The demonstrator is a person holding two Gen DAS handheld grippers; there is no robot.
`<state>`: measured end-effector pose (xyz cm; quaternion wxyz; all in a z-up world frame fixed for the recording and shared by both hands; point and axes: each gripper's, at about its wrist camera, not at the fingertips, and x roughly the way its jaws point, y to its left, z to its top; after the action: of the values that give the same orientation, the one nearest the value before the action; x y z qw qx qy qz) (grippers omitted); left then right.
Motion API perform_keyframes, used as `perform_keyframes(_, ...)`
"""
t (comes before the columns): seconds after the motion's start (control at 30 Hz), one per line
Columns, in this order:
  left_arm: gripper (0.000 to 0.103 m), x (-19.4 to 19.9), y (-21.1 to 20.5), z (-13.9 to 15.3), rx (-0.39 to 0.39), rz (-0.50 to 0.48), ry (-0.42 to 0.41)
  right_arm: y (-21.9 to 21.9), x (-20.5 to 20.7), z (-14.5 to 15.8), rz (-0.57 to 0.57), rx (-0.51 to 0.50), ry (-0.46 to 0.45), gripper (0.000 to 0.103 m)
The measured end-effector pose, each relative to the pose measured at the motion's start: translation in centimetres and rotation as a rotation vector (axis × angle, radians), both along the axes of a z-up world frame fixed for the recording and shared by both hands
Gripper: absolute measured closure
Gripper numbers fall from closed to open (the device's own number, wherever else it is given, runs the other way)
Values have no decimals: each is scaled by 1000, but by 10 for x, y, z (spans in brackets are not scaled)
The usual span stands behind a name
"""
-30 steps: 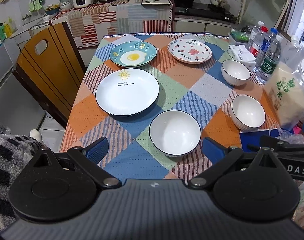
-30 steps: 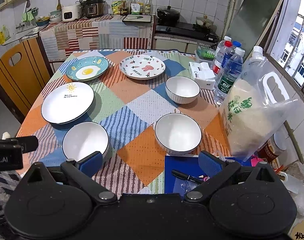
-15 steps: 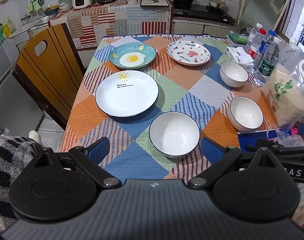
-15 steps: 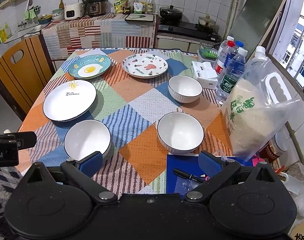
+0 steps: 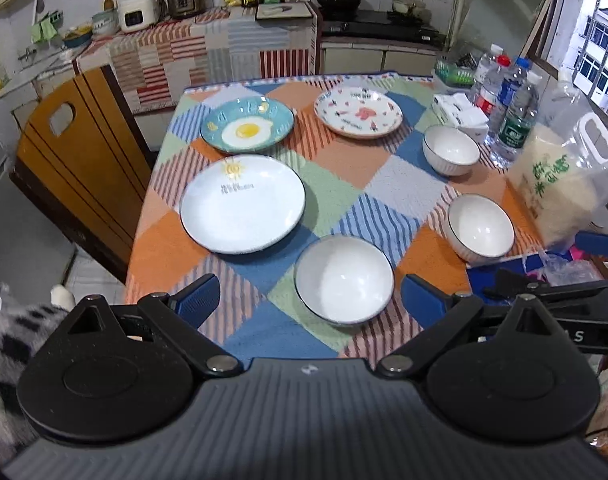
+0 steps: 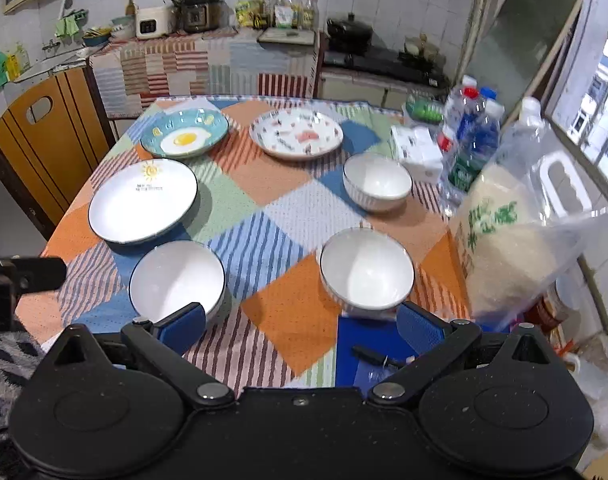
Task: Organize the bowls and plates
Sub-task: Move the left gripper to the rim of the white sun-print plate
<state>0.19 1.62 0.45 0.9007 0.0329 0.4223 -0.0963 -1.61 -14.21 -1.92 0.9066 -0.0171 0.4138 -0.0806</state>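
— While both tools hang over the near edge of the tabletop, what do you read on the jaws?

— I see the left gripper with its jaws spread wide and nothing between them; the near white bowl sits low in the centre of that frame, in line with the gap but beyond the tips. On my right gripper the jaws are spread too, holding nothing.

— And the rest of the crockery?

— From the right wrist view I count a second white bowl at lower centre right, just above the right blue pad, and a third bowl further up, near the water bottles. A large white sun plate lies at centre left, an egg-print plate above it, and a patterned plate to the right of that. None of them touch.

— Anything crowding the right edge?

— A bag of rice stands beside the second bowl.
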Motion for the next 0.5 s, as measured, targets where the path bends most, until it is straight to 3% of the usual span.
perform_keyframes(0.23,4,41,31,7,57,39,-101,11,24,8,164,-46,-264,0)
perform_keyframes(0.33,4,68,49,-2,25,40,-95,13,42,-2,256,5,-360,0)
perform_keyframes(0.4,4,88,59,-13,-12,46,-78,13,61,-11,294,80,-364,0)
perform_keyframes(0.5,4,122,71,-34,-48,64,-38,13,101,-30,342,217,-280,2)
